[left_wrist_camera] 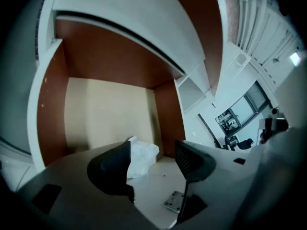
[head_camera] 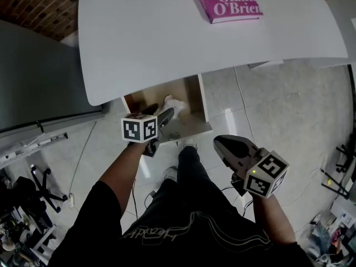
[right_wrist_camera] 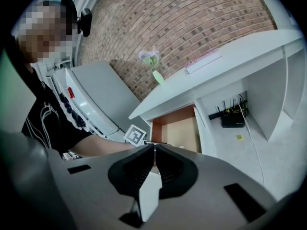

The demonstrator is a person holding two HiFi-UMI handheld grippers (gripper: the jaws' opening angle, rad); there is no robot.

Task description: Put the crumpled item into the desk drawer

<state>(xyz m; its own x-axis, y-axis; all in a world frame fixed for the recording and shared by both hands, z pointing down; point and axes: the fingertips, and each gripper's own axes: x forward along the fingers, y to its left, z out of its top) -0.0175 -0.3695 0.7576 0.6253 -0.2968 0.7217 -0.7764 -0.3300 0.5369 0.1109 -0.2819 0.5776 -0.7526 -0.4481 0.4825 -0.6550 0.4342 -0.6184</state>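
The crumpled white item (head_camera: 173, 103) lies on the floor of the pulled-out desk drawer (head_camera: 201, 100), close to its back. My left gripper (head_camera: 167, 115) reaches into the drawer from the front and is open. In the left gripper view the item (left_wrist_camera: 144, 157) rests beside the left jaw, partly hidden behind it; the pads stand wide apart and do not press on it. The wood-lined drawer (left_wrist_camera: 110, 114) fills that view. My right gripper (head_camera: 223, 143) hangs shut to the right of the drawer, over the floor, with nothing held (right_wrist_camera: 154, 150).
The white desk top (head_camera: 167, 38) carries a pink book (head_camera: 225, 1) at its far side. A grey cabinet (head_camera: 39, 77) stands to the left. The person's legs and shoes (head_camera: 186, 166) are just in front of the drawer. A router (right_wrist_camera: 235, 120) sits under the desk.
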